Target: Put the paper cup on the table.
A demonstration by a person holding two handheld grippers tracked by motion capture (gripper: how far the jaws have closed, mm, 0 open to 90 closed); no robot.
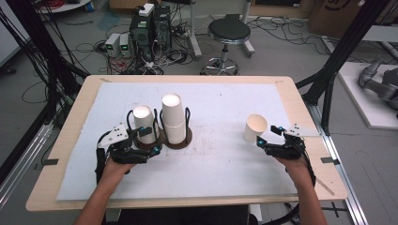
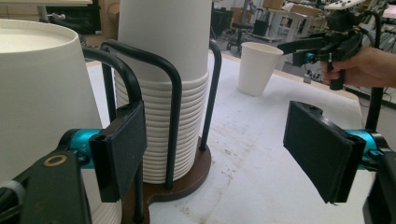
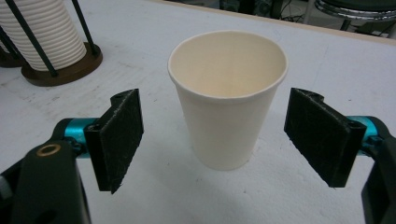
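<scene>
My right claw (image 3: 212, 140) stands wide open, its two black, coarse foam pads (image 3: 119, 137) on either side of a single paper cup (image 3: 227, 100) without touching it; bare gaps show between each pad and the cup's wall. The cup stands upright, mouth up, on the right part of the white sheet (image 1: 220, 154) that covers the desk (image 1: 70, 154), well apart from the stacks. It is smooth, cream-white and tapered, with a rolled rim.

My left claw (image 2: 215, 156) is open wide as well and grips nothing. Its left pad sits just beside the black wire hoop of the cup holder (image 2: 187, 179), a dark brown round wooden base with bent metal rods rising from it. Inside the hoops stands a tall stack of inverted cups (image 2: 163, 84), ribbed by the many nested rims. A second inverted stack (image 2: 42, 93) is close at the left.
</scene>
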